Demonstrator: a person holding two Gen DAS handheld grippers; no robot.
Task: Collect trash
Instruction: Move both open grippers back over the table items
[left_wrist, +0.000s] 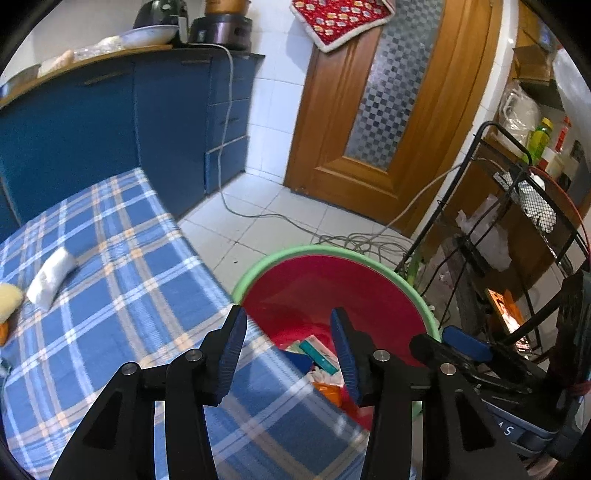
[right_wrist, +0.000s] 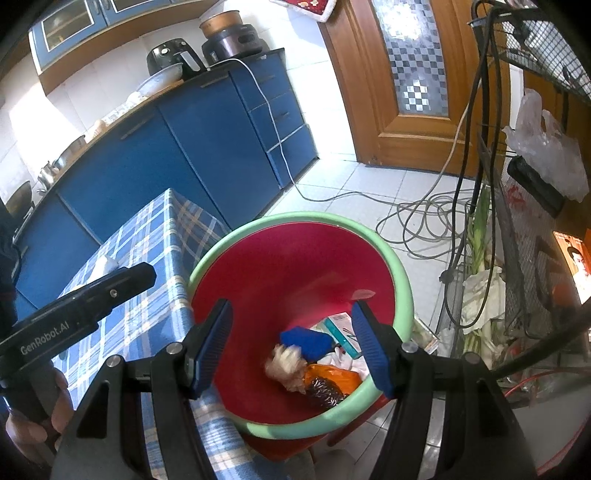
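Trash (right_wrist: 317, 362) lies heaped at the bottom of the bin (right_wrist: 402, 266), low and centre-right in the right wrist view: a blurred pale wad (right_wrist: 286, 363) in front, a dark crumpled lump (right_wrist: 327, 391) on an orange wrapper (right_wrist: 332, 373) beside it, a blue piece (right_wrist: 306, 339) behind, and a teal-and-white carton (right_wrist: 338, 326) against the far red wall. The wad's blur leaves it unclear whether it rests on the heap or hangs above it. The right gripper (right_wrist: 291, 343) hangs over the bin's mouth with its jaws wide apart and nothing between them.

The left gripper (left_wrist: 290, 349) sits at the bottom centre of its own view, jaws likewise spread and empty, straddling the edge of the checked cloth (left_wrist: 110, 258) and the bin (left_wrist: 332, 254). Between its fingers the same carton (left_wrist: 319, 356) and orange wrapper (left_wrist: 327, 391) show inside the bin. At mid-left of that view a white packet (left_wrist: 51, 277) lies on the cloth, with a yellowish sponge (left_wrist: 7, 299) at the left edge just beside it.

The bin, red inside with a green rim, stands touching the cloth's hanging edge. Further up the frame, grey cable (right_wrist: 417, 221) coils on the white floor tiles (left_wrist: 258, 206). A black wire rack (left_wrist: 517, 221) fills the right side. Blue cabinets (left_wrist: 110, 122) run along the upper left, and a wooden door (left_wrist: 388, 92) stands at upper centre-right.
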